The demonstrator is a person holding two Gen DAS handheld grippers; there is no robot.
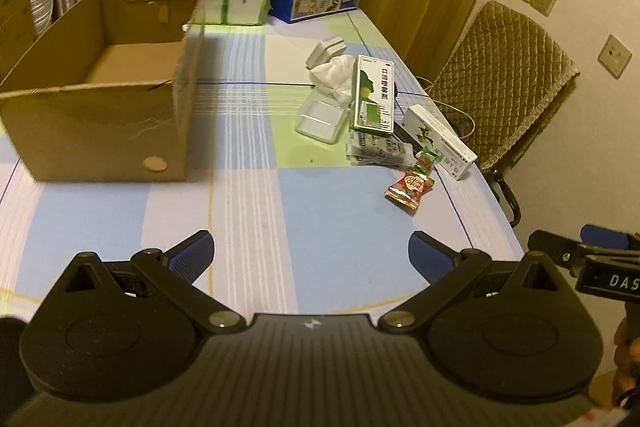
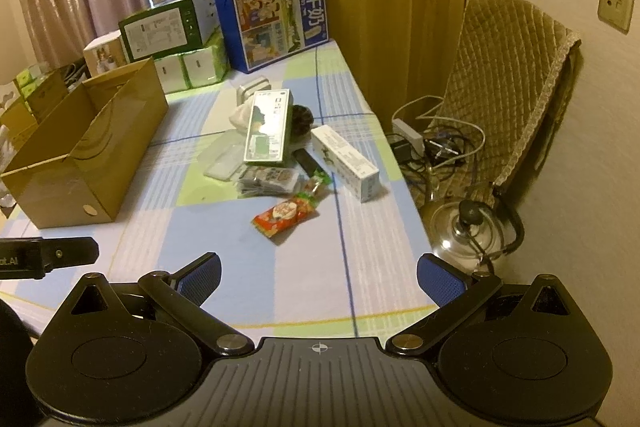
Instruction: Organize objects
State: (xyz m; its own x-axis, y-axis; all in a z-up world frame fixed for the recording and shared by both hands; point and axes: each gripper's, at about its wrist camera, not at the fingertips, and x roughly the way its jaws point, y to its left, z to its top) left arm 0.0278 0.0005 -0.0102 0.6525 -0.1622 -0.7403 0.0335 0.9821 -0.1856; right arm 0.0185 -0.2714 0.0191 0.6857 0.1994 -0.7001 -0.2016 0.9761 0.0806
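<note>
Clutter on the right half of the table (image 2: 304, 267) is what I'm sorting, and the empty cardboard box (image 1: 100, 131) on the left is my guess for where it goes.

Nearest first: my left gripper (image 1: 310, 255) hovers low over bare cloth, jaws spread wide, nothing between them. My right gripper (image 2: 318, 277) is the same — fully spread and empty, over the near edge.

Next out is a red candy packet (image 2: 285, 216), lying flat and alone, nearest of the pile. Just behind it is a smaller green-ended sweet (image 2: 316, 183), beside a flat stack of sachets (image 2: 266, 181). A long white carton (image 2: 345, 157) lies at an angle close to the table's right edge. A green-and-white carton (image 2: 267, 129) rests tilted, propped on a clear plastic tray (image 2: 226, 159) and crumpled tissue (image 1: 334, 71). A dark thing behind it is too dim to name.

Risks, as I judge them:
- Candy packet is thin and crinkly; a flat pinch could skid it or grab the cloth.
- White carton sits near the edge — a nudge could send it down onto the kettle (image 2: 468, 231) and cables on the chair.
- Lifting the propped carton may shift the tray and tissue under it.
- Two grippers close together could clash on a reach.

Far end: big blue and green boxes, not mine to move, I think.
</note>
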